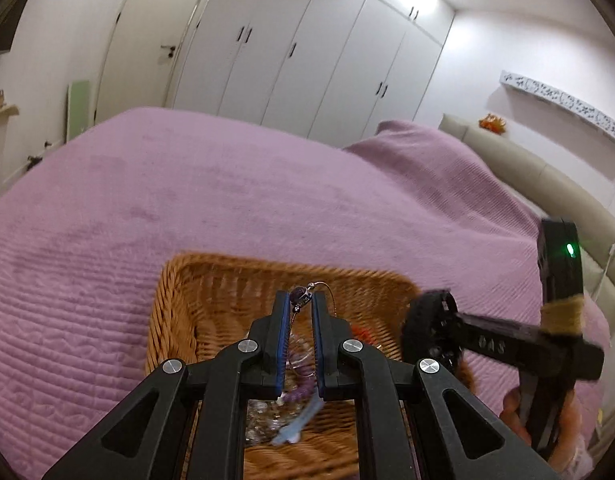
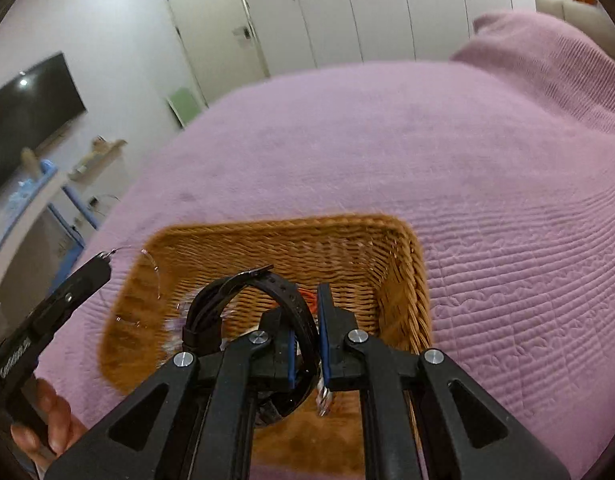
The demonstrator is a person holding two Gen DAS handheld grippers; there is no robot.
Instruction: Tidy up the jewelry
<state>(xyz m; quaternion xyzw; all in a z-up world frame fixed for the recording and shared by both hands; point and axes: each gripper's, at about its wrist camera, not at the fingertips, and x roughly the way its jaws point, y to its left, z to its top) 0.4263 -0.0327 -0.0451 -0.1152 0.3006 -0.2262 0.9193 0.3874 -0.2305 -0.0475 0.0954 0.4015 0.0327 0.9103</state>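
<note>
The left tongs (image 1: 298, 300) hover above the wicker basket (image 1: 179, 292), which sits on the purple bed (image 1: 187, 200). Their tips are pinched on a thin wire bangle (image 1: 301, 295) with a purple bead, the wire hoop hanging down between the blue pads. Below them in the basket lie a purple beaded piece (image 1: 301, 392), a light blue clip (image 1: 295, 430) and some clear glittery items, blurred.

To the right, the right tongs (image 2: 307, 320) are clamped on a black watch (image 2: 243, 292); its strap loops up and left of the tips, also over the basket. Something orange shows just beyond the tips.

Both pieces look lifted out for sorting. To do this well, keep each grip firm but gentle: the wire bangle is thin and could slip or bend, so carry it level and slowly. Move the two tongs apart so hoop and strap do not tangle, and set each piece down on the bed well apart before releasing.
</note>
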